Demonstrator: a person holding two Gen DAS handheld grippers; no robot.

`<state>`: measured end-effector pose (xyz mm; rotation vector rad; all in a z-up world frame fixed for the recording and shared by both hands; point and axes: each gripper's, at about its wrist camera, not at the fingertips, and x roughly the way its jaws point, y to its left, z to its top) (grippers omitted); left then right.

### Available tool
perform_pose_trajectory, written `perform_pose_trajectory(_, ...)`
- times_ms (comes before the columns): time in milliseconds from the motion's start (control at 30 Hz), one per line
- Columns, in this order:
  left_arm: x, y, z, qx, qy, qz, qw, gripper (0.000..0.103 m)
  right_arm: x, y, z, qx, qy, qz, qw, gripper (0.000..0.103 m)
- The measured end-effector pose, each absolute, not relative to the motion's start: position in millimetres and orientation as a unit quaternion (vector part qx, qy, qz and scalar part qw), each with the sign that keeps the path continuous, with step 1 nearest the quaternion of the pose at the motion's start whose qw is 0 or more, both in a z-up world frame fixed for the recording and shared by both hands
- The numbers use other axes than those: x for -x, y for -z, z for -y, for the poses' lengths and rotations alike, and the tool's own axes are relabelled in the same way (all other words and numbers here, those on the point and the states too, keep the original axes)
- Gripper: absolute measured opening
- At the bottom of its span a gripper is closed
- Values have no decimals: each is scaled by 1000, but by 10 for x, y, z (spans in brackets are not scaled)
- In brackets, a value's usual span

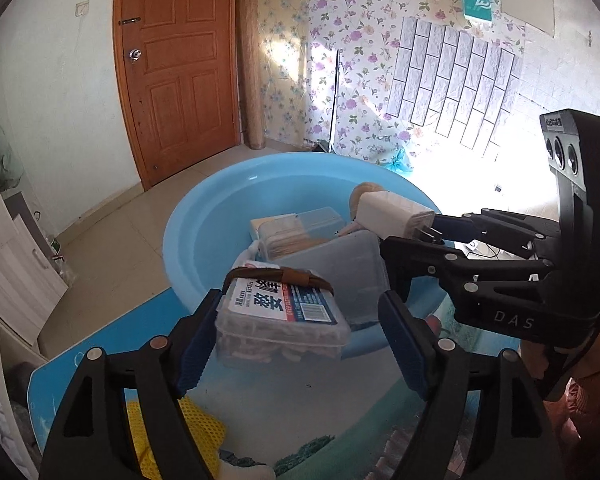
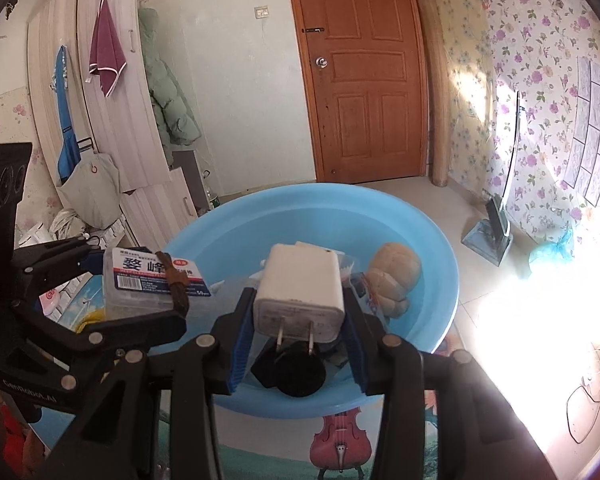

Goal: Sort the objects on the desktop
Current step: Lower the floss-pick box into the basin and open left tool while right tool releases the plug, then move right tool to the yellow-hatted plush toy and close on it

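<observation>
A blue plastic basin [image 1: 204, 216] [image 2: 440, 272] stands on a picture-printed table and holds several objects. My left gripper [image 1: 296, 328] has its jaws wide apart around a clear plastic box [image 1: 280, 320] with a blue label and a brown band; only the left pad looks in contact. The box also shows in the right wrist view [image 2: 148, 280]. My right gripper [image 2: 296, 320] is shut on a white plug charger [image 2: 300, 296], prongs toward the camera, above the basin. The charger shows in the left wrist view [image 1: 392, 212].
In the basin lie clear plastic boxes [image 1: 336, 264], a beige lumpy object [image 2: 392, 280] and a black round object [image 2: 296, 372]. A yellow mesh cloth [image 1: 172, 436] lies on the table at the near left. A wooden door and floral wall stand behind.
</observation>
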<state>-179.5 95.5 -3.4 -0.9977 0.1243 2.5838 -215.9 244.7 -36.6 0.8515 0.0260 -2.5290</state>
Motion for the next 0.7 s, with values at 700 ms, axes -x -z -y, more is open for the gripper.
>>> perform_pose_trajectory(700, 1065, 103, -639, 358, -918, 3, 170, 83, 1607, 389, -2376, -341, 912, -20, 228, 46)
